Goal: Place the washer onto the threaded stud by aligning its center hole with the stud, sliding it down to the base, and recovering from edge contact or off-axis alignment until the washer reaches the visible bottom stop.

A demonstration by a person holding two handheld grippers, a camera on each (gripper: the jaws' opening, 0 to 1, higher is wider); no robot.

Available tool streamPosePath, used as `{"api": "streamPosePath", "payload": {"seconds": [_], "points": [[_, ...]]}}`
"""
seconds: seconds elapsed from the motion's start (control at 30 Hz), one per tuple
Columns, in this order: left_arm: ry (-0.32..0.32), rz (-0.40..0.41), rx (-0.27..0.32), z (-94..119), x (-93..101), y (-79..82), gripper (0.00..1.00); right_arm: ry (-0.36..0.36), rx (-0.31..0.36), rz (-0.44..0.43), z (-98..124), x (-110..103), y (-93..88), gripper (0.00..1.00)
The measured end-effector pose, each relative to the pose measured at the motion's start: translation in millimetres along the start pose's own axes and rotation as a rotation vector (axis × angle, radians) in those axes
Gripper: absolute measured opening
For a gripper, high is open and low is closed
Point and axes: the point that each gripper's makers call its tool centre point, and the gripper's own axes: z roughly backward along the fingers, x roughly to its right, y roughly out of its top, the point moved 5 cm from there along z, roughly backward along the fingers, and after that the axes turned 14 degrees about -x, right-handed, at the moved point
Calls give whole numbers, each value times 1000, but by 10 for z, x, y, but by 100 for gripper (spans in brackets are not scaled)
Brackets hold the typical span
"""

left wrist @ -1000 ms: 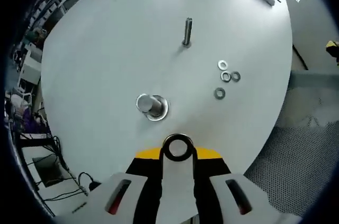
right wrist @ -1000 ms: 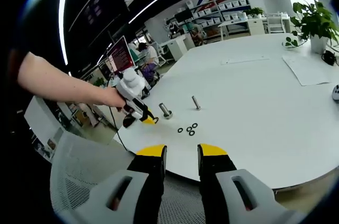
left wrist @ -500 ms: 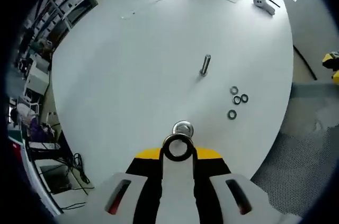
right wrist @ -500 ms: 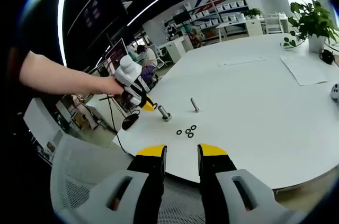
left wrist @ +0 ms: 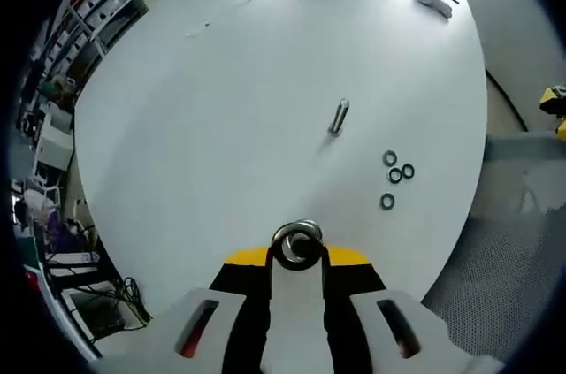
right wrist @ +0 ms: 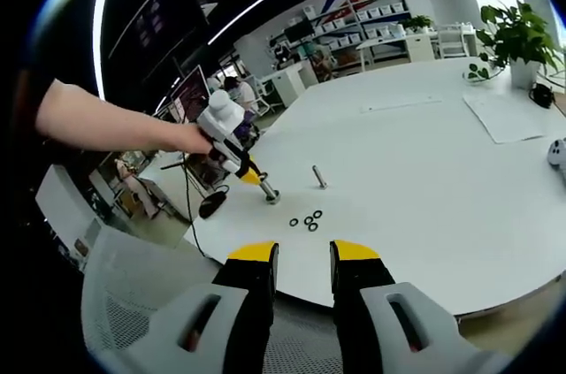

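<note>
Since a second ago the left gripper [left wrist: 298,255] has come in over the near stud [right wrist: 268,194], which then stood clear ahead of the jaws and now sits right behind the washer [left wrist: 297,246] pinched upright at the tips; in the right gripper view that gripper [right wrist: 248,176] hangs just above the stud close to the desk's [left wrist: 221,109] near edge. The risk from here, as I judge it, is edge contact: the washer is held on its edge, facing the camera, so unless it is tipped flat its rim will land on the stud top and skid off, or it will cock on the threads and jam partway instead of reaching the base. Letting go early could send it rolling off the nearby desk edge. It is a plain, bright metal ring with a dark centre hole, thin and small against the jaw tips, which are closed on it. A second, slimmer stud [left wrist: 340,116] stands further toward the middle of the desk, with four spare washers [left wrist: 394,176] lying flat near it. The right gripper [right wrist: 303,259] hovers off the desk edge over a mesh chair [right wrist: 141,294], jaws slightly parted and holding nothing.
</note>
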Motion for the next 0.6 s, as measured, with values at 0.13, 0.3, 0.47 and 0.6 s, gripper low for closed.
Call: {"api": "streamPosePath", "payload": {"seconds": [0.13, 0.3, 0.47, 0.6], "points": [[-6, -11, -19, 1, -35, 26, 19, -4, 4, -7, 14, 1, 11, 26], [17, -73, -60, -21, -40, 35, 19, -7, 5, -8, 14, 7, 14, 26], [29, -92, -75, -55, -4, 59, 19, -9, 9, -10, 20, 15, 15, 26], [19, -87, -85, -137, -36, 80, 19, -13, 4, -12, 15, 20, 13, 26]]}}
